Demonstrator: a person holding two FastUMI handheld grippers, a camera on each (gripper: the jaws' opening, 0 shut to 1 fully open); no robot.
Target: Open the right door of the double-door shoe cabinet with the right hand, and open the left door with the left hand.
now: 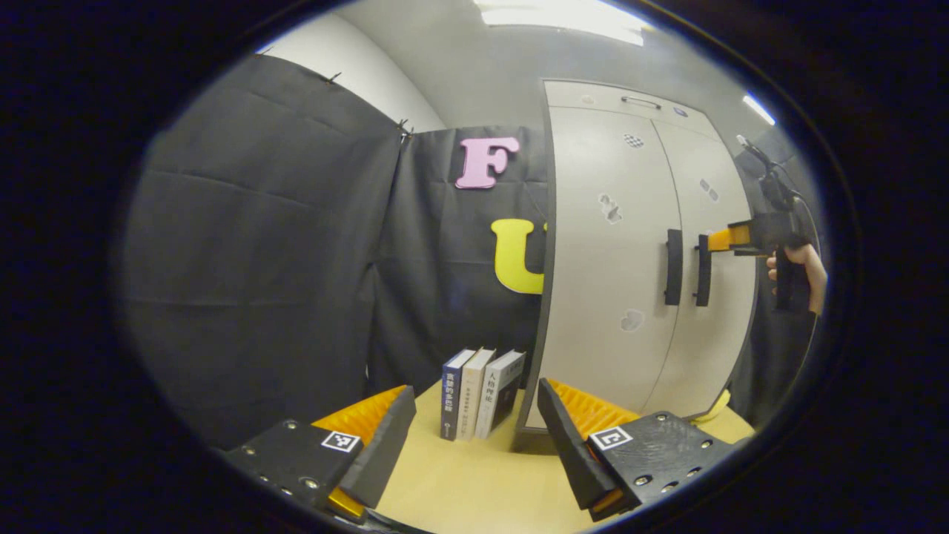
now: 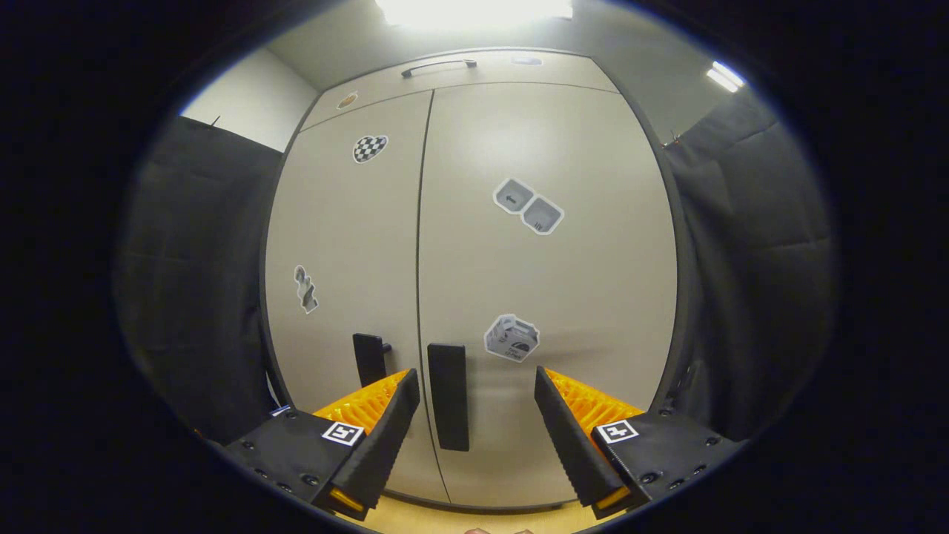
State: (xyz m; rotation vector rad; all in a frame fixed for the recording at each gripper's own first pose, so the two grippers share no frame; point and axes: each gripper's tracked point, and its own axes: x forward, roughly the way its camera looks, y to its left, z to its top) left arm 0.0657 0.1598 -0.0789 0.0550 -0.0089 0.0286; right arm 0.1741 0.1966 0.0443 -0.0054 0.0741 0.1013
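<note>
Straddling the right door handle [image 2: 448, 395], right tongs [image 2: 474, 415] gape, doors shut.

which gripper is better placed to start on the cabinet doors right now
Right. The right gripper is open right in front of the right door's handle, which sits between its fingers. The left gripper hangs back over the table near the books, off the closed doors.

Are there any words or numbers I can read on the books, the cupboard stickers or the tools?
Books: the spines have writing, too small to read for sure.
Stickers on cabinet doors: pictures; any text is blurred.
Left tool and right tool: square markers, patterns only, no words.
</note>
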